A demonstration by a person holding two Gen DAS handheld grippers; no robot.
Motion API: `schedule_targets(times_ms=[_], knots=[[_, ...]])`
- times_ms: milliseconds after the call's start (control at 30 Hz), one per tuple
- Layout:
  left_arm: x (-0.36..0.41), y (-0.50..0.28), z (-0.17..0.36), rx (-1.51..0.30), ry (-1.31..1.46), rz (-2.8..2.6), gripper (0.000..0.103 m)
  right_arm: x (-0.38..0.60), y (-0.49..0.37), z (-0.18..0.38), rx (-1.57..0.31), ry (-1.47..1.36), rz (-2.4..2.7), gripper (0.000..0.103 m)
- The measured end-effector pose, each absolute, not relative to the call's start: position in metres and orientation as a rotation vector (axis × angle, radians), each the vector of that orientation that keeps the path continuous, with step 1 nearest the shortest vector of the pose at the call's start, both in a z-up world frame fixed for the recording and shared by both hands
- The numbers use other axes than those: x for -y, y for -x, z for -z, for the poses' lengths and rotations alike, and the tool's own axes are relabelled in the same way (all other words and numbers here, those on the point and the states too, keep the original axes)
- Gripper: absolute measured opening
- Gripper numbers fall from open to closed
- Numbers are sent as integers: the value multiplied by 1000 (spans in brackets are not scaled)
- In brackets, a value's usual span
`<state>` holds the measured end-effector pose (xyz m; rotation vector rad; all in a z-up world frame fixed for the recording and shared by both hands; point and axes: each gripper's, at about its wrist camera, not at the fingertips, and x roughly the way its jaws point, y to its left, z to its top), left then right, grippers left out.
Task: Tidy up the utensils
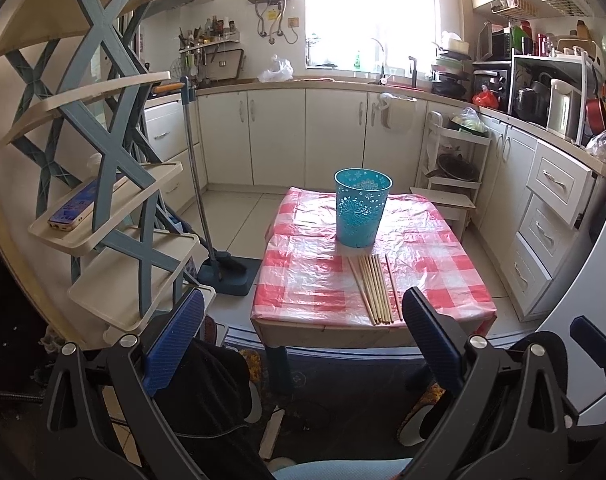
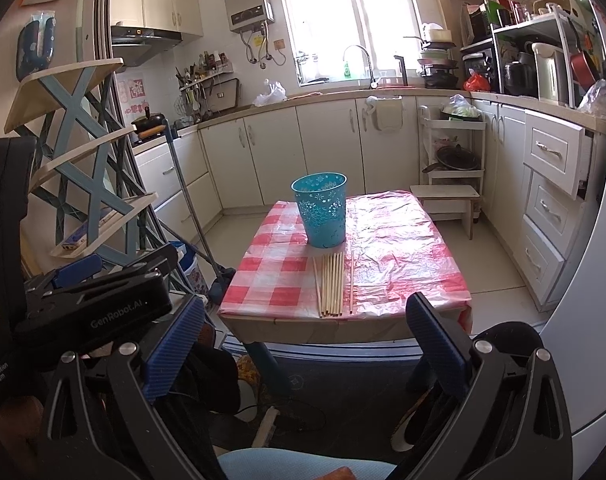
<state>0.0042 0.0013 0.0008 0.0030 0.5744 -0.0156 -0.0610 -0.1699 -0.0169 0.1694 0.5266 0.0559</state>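
A low rectangular bench (image 1: 303,280) covered with a red-and-white checked plastic sheet (image 2: 271,276) is seen in the middle of a kitchen floor, ahead of both cameras. To its left, a tall cream-and-blue plastic shelf rack with crossed supports (image 1: 103,152) is stood beside the wall, and a phone in a patterned case (image 1: 79,210) is laid on one of its trays. A long-handled dustpan and broom set (image 1: 223,268) is stood on the tiles between the rack and the bench. On the bench, towards its far side, a turquoise perforated plastic cup-shaped holder (image 1: 362,208) is stood upright. Just in front of the holder, a row of light wooden chopsticks (image 1: 373,288) is laid flat, side by side and reaching to the bench's near edge; one chopstick is set slightly apart on the right. The left hand-held gripper (image 1: 303,344) is held short of the bench's near edge, with its blue-padded jaws spread wide and nothing between them. The right hand-held gripper (image 2: 307,348) is likewise held wide apart and empty, short of the bench.
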Motion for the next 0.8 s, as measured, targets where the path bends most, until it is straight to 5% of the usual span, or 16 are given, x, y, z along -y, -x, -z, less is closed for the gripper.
schedule_targets(times_ms=[367,433,500,600,800], knots=[[-5,-129,66,-775,-10,-8,95,209,-81,81,-648,-126,25,97],[-3,-155,81,-810,-6,-4,95,216,-121,104,-684,-120,19,91],[0,-180,96,-840,2,-7,95,219,-160,129,-745,-108,7,70],[7,-222,125,-899,27,-4,95,222,-215,166,-839,-129,-21,54],[24,-284,168,-978,69,-12,95,222,-287,217,-951,-119,-33,37]])
